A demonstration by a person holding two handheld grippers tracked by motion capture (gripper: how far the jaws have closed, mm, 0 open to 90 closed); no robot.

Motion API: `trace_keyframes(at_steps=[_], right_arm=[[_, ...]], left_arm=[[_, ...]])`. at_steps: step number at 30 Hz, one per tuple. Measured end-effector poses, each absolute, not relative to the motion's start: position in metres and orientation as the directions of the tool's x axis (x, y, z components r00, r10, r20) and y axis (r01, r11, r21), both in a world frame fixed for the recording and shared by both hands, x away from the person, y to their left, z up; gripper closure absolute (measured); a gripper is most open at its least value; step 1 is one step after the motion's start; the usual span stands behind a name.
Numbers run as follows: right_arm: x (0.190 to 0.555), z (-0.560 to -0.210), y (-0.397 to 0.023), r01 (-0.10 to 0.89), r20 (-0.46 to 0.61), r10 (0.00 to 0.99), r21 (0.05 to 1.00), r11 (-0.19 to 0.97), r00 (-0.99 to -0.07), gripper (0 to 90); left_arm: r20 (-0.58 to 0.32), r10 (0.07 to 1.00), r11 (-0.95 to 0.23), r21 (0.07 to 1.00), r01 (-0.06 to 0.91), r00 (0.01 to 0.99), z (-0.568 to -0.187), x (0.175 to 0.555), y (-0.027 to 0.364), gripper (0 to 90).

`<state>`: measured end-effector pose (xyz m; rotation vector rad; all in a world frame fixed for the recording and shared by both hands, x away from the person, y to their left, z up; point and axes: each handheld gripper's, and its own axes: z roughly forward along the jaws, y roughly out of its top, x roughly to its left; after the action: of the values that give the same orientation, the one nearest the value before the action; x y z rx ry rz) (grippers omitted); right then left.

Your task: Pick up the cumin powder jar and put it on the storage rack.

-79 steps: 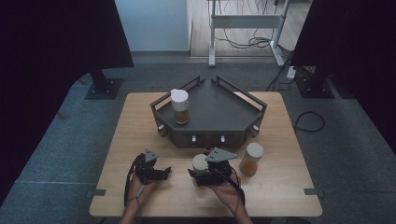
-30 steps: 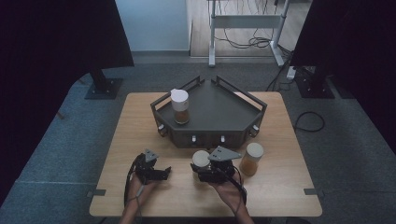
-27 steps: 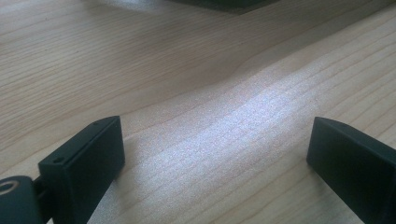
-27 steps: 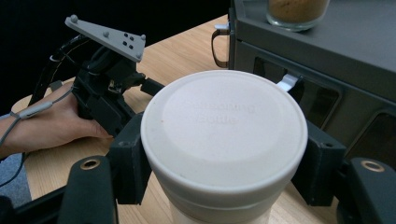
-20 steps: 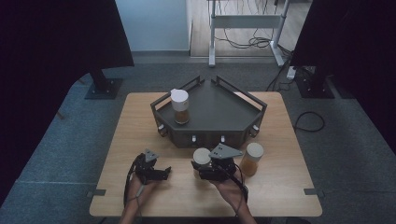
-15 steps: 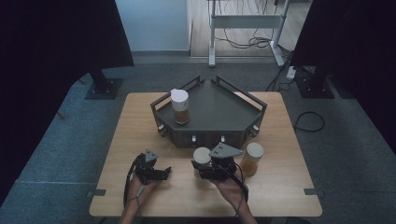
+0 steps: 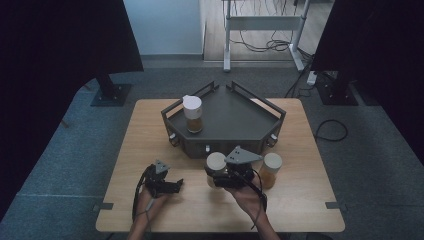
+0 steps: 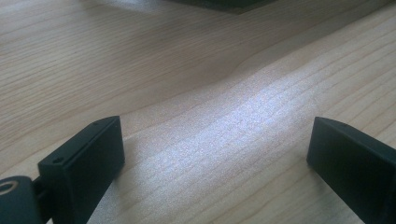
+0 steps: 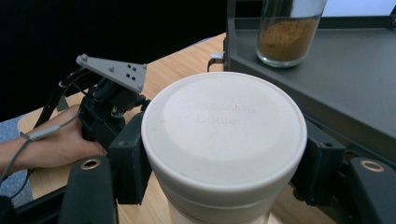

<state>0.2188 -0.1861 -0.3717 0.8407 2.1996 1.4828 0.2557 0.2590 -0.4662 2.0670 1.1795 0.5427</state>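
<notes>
The right gripper point(image 9: 224, 154) clenches a round, smooth cream-lidded seasoning jar point(image 9: 224, 140), now lifted nearer the dark metal tray point(image 7: 230, 120); the left gripper point(image 8: 215, 154) rests released over the grained wooden worktop point(image 8: 210, 93).

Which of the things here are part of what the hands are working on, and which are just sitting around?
In the job:
- right gripper, shut on a white-lidded jar
- dark tray with another jar on it
- third jar on the table

Lying about:
- left gripper, open over bare wood
- metal frame and cables on the floor
</notes>
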Motion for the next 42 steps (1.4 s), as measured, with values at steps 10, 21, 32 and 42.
trace_keyframes(at_steps=[10,21,32,42], right_arm=[[0.224,-0.358,-0.188,0.272,0.034,0.652,0.924,0.268,-0.758,32.4],[0.228,-0.348,-0.189,0.268,0.028,0.652,0.924,0.272,-0.758,32.5],[0.232,-0.338,-0.189,0.259,0.025,0.653,0.929,0.264,-0.757,32.5],[0.239,-0.322,-0.189,0.243,0.015,0.654,0.935,0.259,-0.756,32.5]], left_arm=[[0.021,0.863,-0.356,0.735,0.577,0.505,-0.466,0.256,0.259,4.0],[0.020,0.858,-0.359,0.738,0.571,0.513,-0.466,0.255,0.260,5.6],[0.019,0.857,-0.360,0.737,0.572,0.515,-0.466,0.256,0.260,5.1],[0.019,0.857,-0.360,0.737,0.572,0.515,-0.466,0.256,0.260,5.1]])
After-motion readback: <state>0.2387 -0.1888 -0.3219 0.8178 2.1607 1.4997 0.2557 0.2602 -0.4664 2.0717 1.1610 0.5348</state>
